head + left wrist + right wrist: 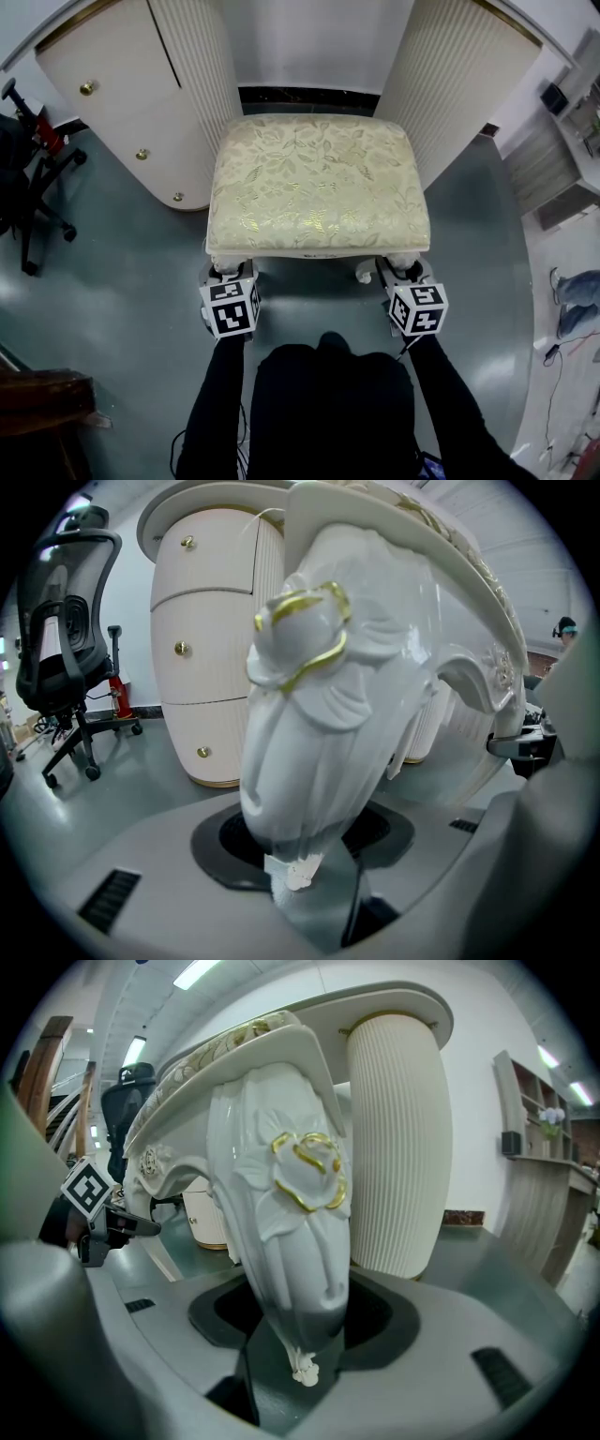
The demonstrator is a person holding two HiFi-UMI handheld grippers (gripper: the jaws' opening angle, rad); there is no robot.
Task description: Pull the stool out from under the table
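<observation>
Fingers point(103, 864) on your left gripper point(228, 274) and right gripper point(405, 272) each seem to squeeze a front leg point(309, 742); the stool point(319, 183) sits straight ahead, both equally near.

The left gripper point(226, 278) and right gripper point(404, 276) each had a smooth grey moulded body point(112, 841) with dark slotted vents point(110, 900) and carried a white cube point(231, 307) bearing black square markers. Both sleeves point(217, 394) were black.

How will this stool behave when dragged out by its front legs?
Stool probably rigid and fairly heavy: thick carved legs. Likely slippery for left tool and right tool: glossy, tapered. Should slide, not tip: floor looks smooth.
</observation>
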